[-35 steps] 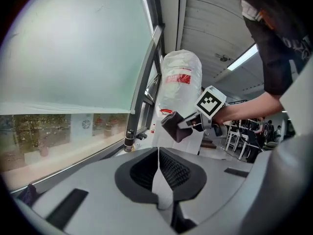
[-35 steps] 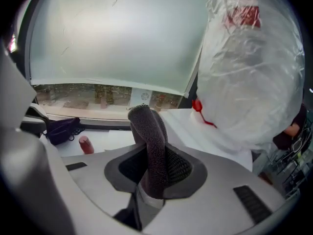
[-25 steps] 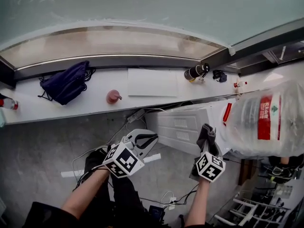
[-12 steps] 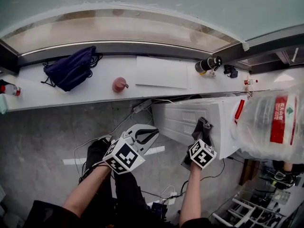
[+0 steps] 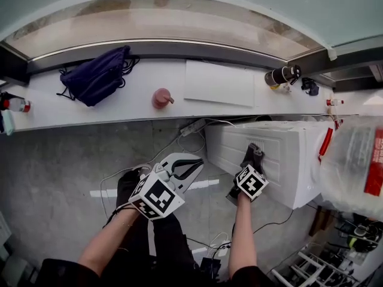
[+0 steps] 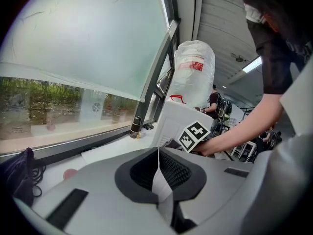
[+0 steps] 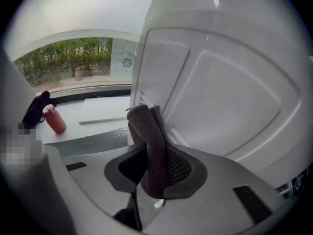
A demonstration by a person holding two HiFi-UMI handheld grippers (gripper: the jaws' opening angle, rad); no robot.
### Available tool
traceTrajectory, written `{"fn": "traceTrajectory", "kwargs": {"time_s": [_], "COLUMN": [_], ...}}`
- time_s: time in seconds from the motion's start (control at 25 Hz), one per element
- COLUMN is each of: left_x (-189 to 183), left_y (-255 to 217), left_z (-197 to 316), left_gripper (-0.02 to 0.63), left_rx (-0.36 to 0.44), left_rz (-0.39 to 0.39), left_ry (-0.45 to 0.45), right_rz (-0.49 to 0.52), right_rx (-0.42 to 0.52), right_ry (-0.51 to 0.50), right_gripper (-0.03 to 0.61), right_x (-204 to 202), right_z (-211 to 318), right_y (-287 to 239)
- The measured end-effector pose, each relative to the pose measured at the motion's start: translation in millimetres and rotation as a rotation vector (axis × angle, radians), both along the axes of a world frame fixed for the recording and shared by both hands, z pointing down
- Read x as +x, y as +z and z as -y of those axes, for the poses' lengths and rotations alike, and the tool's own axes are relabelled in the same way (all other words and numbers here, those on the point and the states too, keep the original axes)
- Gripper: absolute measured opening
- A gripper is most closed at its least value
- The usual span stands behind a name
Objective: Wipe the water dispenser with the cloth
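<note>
Right gripper view: right gripper (image 7: 154,169) clamps cloth (image 7: 148,140), its tip touching water dispenser (image 7: 222,94) panel ahead. Left gripper (image 5: 187,171), jaws together, empty, sits farther off

The water jug (image 5: 353,172) (plastic-wrapped) runs off the right edge.

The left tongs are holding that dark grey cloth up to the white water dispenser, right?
No, the right tongs hold the dark grey cloth up to the white water dispenser; the right gripper view shows it. The left tongs are shut, empty.
</note>
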State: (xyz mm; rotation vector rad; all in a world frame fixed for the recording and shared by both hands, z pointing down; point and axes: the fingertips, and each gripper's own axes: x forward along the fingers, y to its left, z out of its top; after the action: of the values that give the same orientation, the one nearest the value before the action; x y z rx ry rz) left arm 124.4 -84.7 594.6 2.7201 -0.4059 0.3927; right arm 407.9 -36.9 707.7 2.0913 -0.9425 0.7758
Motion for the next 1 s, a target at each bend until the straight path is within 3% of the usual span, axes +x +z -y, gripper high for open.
{"fn": "traceTrajectory", "kwargs": {"time_s": [0.44, 0.8, 1.0], "left_x": [8, -6, -15], "left_y": [49, 84, 99], "left_z": [7, 11, 13], "left_gripper": [0.02, 0.02, 0.02], "left_rx": [0.009, 0.004, 0.0], "left_rz": [0.057, 0.11, 0.134], "left_ry": [0.011, 0.002, -0.002], "right_rz": [0.043, 0.104, 0.108], "right_rx": [-0.108, -0.163, -0.227], "right_ry": [-0.007, 0.059, 0.009], "right_gripper": [0.101, 0.101, 0.1], "right_x": [-3, 1, 1], "right_z": [11, 14, 10], "right_y": [112, 182, 210]}}
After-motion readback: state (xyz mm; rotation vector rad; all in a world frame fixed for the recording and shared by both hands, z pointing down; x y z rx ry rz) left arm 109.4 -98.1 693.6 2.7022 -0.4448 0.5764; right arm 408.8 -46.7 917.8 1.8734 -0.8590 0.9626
